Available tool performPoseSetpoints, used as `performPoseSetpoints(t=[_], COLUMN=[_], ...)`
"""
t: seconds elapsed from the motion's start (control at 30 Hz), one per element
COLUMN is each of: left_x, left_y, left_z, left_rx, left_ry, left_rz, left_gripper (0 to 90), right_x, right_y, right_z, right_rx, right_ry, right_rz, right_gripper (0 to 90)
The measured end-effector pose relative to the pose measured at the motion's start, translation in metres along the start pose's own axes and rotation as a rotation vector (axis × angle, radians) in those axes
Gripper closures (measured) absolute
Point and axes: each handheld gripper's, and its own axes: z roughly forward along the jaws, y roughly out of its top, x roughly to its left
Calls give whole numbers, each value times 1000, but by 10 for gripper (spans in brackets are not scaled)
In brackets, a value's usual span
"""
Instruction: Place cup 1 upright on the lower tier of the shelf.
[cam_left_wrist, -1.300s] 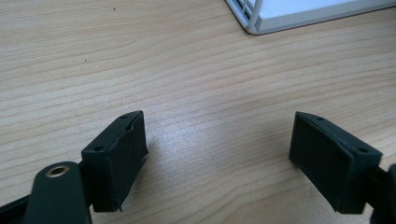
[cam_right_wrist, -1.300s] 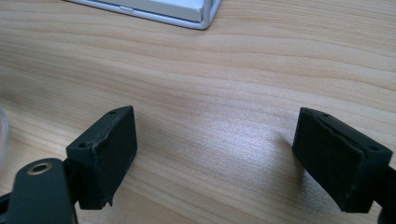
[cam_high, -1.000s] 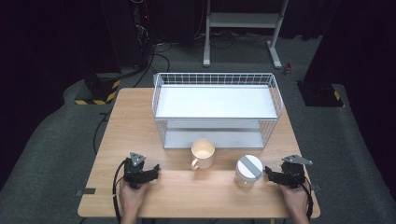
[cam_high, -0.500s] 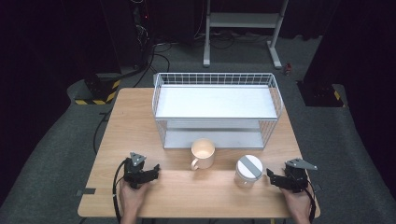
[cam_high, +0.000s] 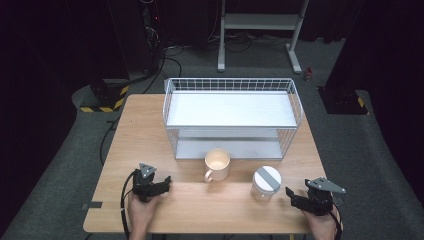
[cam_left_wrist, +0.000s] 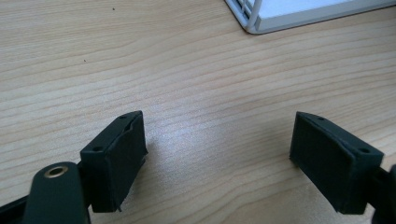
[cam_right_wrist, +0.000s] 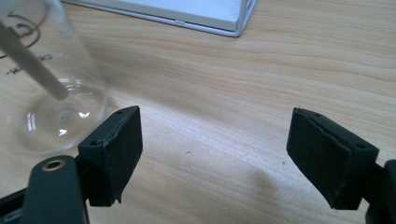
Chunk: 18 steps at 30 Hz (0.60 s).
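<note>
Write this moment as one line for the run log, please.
left gripper: open, empty | right gripper: open, beside glass jar | mug: upright, before wire rack

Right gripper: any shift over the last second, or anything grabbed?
The right gripper slid slightly right and toward the table's near edge, away from the glass jar; fingers open, nothing taken. The left gripper, mug and wire rack stayed put.
</note>
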Motion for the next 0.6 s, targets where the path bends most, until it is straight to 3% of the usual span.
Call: performPoseSetpoints(t=[0.2, 0.6], left_x=[0, 0], left_y=[0, 0], left_z=[0, 0], left_rx=[0, 0], left_ry=[0, 0], left_rz=[0, 0], left_gripper=[184, 184], right_x=[7, 28], right_y=[-6, -12], right_z=[-7, -13], right_rx=[-14, -22], right_ry=[27, 96], right_rz=[-1, -55], right_gripper=[181, 149])
